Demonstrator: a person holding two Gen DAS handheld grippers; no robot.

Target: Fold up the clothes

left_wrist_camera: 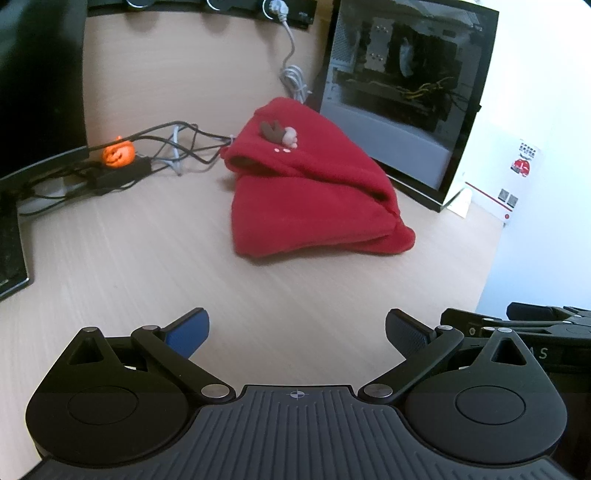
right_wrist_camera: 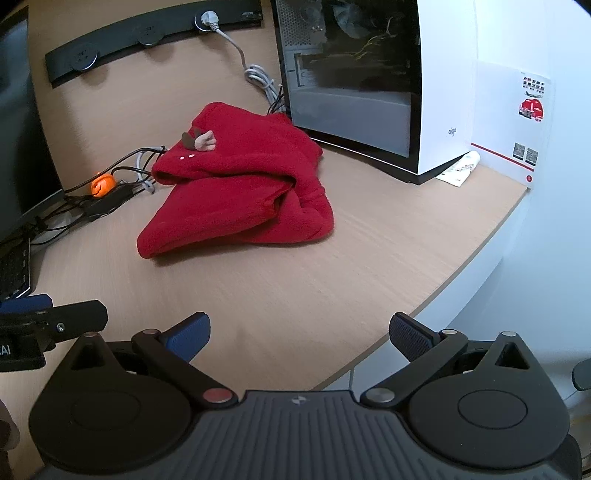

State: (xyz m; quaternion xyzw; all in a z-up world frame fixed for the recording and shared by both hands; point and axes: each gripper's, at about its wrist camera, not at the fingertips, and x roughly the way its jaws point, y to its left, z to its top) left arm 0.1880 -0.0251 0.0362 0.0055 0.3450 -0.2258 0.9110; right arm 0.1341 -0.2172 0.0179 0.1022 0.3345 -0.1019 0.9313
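At nine o'clock in the left wrist view stands one dark monitor (left_wrist_camera: pixel 37 81), its foot beside a single orange pumpkin figure (left_wrist_camera: pixel 118 152) with a carved grin, set among a tangle of thin black cables (left_wrist_camera: pixel 173 147) and one black adapter brick (left_wrist_camera: pixel 122 173). Along the back panel at twelve o'clock runs one black socket strip (right_wrist_camera: pixel 147 33) with three round outlets showing in the right wrist view; one grey plug and its coiled grey cord (left_wrist_camera: pixel 293 79) hang from it. In the middle of the pale wood-grain desk (left_wrist_camera: pixel 147 258) lies one red fleece garment (left_wrist_camera: pixel 314 192), folded into a thick soft bundle with a small brown-and-pink plush ornament (left_wrist_camera: pixel 280 134) on top; it rests just beside the computer case and well apart from both grippers. At two o'clock is one white computer case (right_wrist_camera: pixel 369 81) with a dark glass side panel, marked with small lettering that looks like "aigo". Right of it one white card (right_wrist_camera: pixel 517 122) with red print, a red stripe and two QR codes leans on the wall; its characters are too small to read. The left gripper (left_wrist_camera: pixel 297 328) has its fingers spread wide apart over bare desk, one blue ribbed pad (left_wrist_camera: pixel 188 332) and one black. The right gripper (right_wrist_camera: pixel 299 332) is likewise spread wide and grips nothing.
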